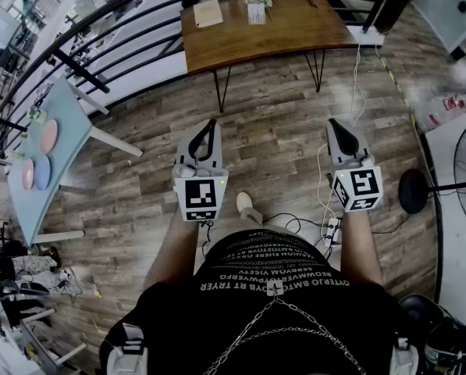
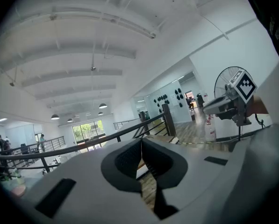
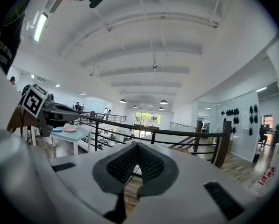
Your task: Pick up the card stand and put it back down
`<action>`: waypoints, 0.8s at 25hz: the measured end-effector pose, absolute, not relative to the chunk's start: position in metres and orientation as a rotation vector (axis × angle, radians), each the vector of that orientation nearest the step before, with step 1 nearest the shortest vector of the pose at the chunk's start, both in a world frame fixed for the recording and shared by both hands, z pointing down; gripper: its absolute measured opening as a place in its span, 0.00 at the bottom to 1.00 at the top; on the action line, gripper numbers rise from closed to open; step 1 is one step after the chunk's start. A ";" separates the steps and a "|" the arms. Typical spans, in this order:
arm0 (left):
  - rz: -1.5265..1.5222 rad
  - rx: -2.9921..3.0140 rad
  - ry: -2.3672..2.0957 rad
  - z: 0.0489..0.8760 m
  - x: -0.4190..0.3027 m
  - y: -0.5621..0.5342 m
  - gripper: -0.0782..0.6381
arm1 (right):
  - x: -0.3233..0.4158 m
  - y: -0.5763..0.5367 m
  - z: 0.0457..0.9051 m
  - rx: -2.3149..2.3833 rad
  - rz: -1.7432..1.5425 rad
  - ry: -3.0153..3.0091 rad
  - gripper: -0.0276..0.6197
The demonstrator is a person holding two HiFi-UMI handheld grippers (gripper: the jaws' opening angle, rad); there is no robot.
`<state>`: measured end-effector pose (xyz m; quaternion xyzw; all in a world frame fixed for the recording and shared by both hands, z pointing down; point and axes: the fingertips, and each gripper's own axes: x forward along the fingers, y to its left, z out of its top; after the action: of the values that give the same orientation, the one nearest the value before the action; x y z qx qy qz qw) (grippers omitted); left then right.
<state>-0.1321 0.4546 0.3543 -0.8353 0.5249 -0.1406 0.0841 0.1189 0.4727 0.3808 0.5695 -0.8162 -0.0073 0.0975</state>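
Observation:
A wooden table (image 1: 295,33) stands far ahead, past the bare wood floor. On it lie a tan flat card-like piece (image 1: 208,12) and a small white stand with flowers (image 1: 257,8); which one is the card stand I cannot tell. My left gripper (image 1: 211,123) and right gripper (image 1: 333,123) hover level above the floor, well short of the table. Both are shut with nothing between their jaws. In the left gripper view the jaw tips of the left gripper (image 2: 140,143) meet. The tips of the right gripper (image 3: 137,147) also touch in its own view.
A black railing (image 1: 100,49) curves behind and to the left of the table. A pale blue side table (image 1: 61,116) with pink and blue plates stands at left. A floor fan (image 1: 463,174) is at right. Cables and a power strip (image 1: 330,226) lie by the person's feet.

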 end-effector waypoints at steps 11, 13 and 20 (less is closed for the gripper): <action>-0.351 -2.554 1.377 0.328 -0.069 0.334 0.15 | 0.104 0.384 0.376 1.804 0.081 -2.497 0.06; -0.338 -2.458 1.339 0.306 -0.057 0.319 0.15 | 0.107 0.367 0.356 1.769 -0.015 -2.501 0.06; -0.221 -2.566 1.510 0.329 -0.090 0.316 0.15 | 0.066 0.320 0.300 1.588 -0.149 -2.573 0.07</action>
<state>-0.0900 0.3159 0.3293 -0.8569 0.5042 -0.0738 0.0779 0.0656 0.3204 0.2997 0.5239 -0.8485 -0.0490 0.0572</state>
